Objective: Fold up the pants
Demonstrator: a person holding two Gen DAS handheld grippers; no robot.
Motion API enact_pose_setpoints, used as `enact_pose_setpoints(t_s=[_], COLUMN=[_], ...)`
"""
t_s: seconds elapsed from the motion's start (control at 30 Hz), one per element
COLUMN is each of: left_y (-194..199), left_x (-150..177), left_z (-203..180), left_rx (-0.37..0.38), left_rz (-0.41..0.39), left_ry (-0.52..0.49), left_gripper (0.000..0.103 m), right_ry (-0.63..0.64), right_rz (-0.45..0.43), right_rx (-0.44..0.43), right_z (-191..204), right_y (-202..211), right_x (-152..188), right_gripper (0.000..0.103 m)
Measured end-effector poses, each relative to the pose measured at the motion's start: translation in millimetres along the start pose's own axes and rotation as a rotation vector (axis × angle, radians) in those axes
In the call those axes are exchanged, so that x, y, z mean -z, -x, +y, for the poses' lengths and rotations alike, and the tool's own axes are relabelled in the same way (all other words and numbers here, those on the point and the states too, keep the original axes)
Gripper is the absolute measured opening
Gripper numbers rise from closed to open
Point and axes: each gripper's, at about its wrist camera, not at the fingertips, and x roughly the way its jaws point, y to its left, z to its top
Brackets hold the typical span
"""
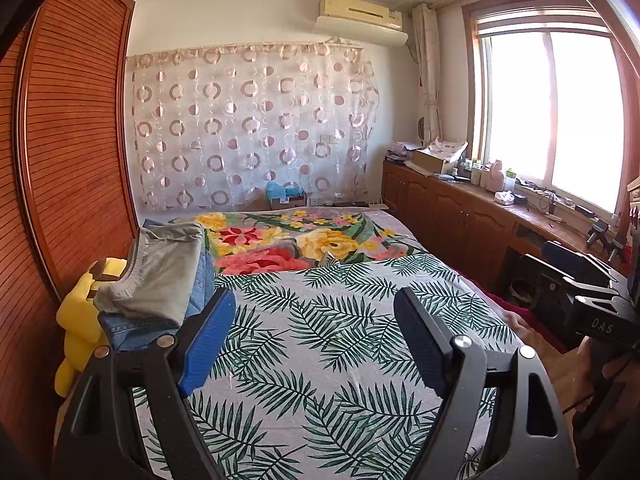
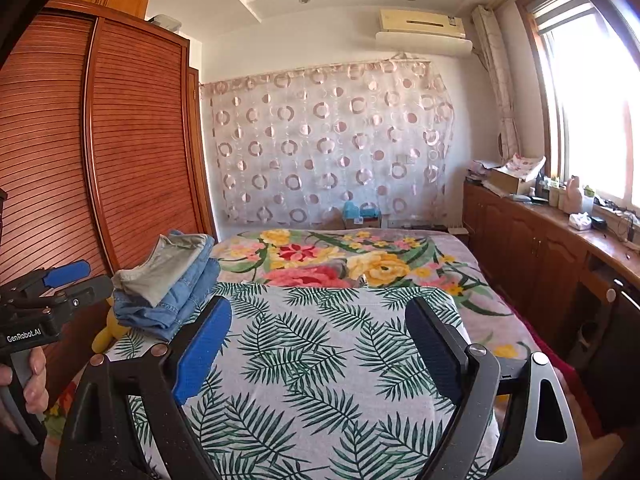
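A stack of folded pants (image 1: pixel 160 280), grey on top of blue denim, lies at the left edge of the bed; it also shows in the right wrist view (image 2: pixel 168 280). My left gripper (image 1: pixel 316 308) is open and empty, held above the leaf-print sheet (image 1: pixel 340 340) to the right of the stack. My right gripper (image 2: pixel 320 316) is open and empty above the same sheet (image 2: pixel 320 360). The left gripper also shows at the left of the right wrist view (image 2: pixel 68 280), and the right gripper at the right of the left wrist view (image 1: pixel 576 272).
A yellow plush toy (image 1: pixel 80 320) sits between the stack and the wooden wardrobe (image 1: pixel 68 152). A floral blanket (image 1: pixel 288 240) covers the far half of the bed. A cluttered wooden cabinet (image 1: pixel 480 216) runs under the window on the right.
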Motion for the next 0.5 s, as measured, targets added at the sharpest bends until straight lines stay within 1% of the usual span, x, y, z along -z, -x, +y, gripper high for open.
enact_pose_setpoints(t_s=[0.5], left_y=[0.6], left_x=[-0.3], left_z=[1.6], left_rx=[-0.006], left_rz=[0.002], left_ry=[0.005], left_gripper=[0.082], right_ry=[0.005], right_rz=[0.001], right_rx=[-0.001], right_z=[-1.2], right_y=[-0.2], right_x=[1.4], right_gripper=[0.090])
